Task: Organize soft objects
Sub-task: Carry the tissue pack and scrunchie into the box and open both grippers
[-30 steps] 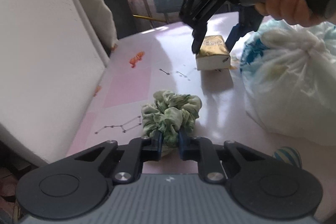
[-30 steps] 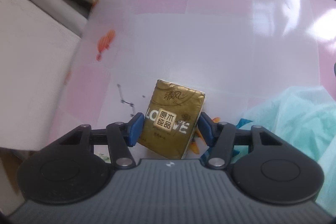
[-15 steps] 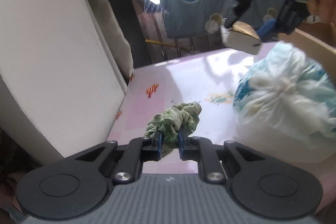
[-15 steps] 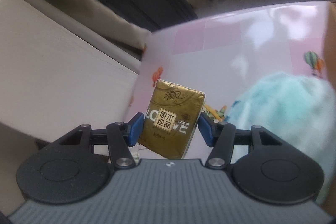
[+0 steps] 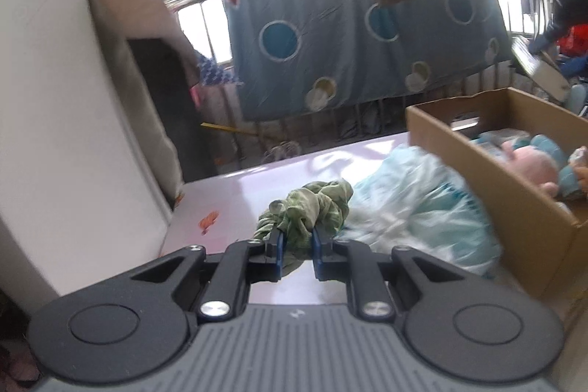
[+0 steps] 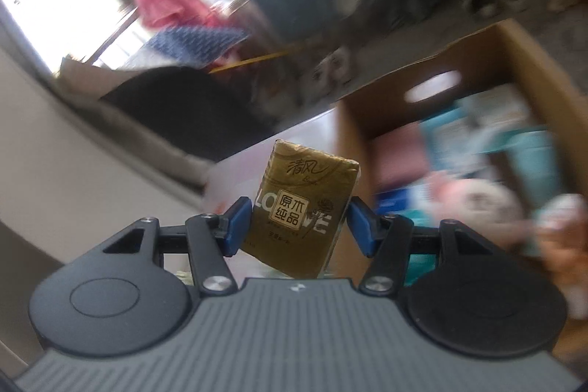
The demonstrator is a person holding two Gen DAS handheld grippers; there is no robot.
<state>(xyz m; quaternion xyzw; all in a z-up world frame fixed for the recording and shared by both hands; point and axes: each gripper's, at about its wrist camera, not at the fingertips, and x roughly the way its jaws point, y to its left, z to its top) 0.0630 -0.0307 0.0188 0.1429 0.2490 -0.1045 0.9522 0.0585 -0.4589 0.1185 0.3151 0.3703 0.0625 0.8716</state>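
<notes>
soft toys lie in the cardboard box [image 5: 514, 208].
left tongs [image 5: 297, 245] pinch the green scrunchie [image 5: 308, 208]; right tongs [image 6: 299, 225] pinch the gold tissue pack [image 6: 301, 204].

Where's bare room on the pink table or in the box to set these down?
Bare pink tabletop lies between the white cushion and the green fabric scrunchie. Right of that, the pale blue plastic bag crowds against the brown cardboard box, already full of soft toys.
</notes>
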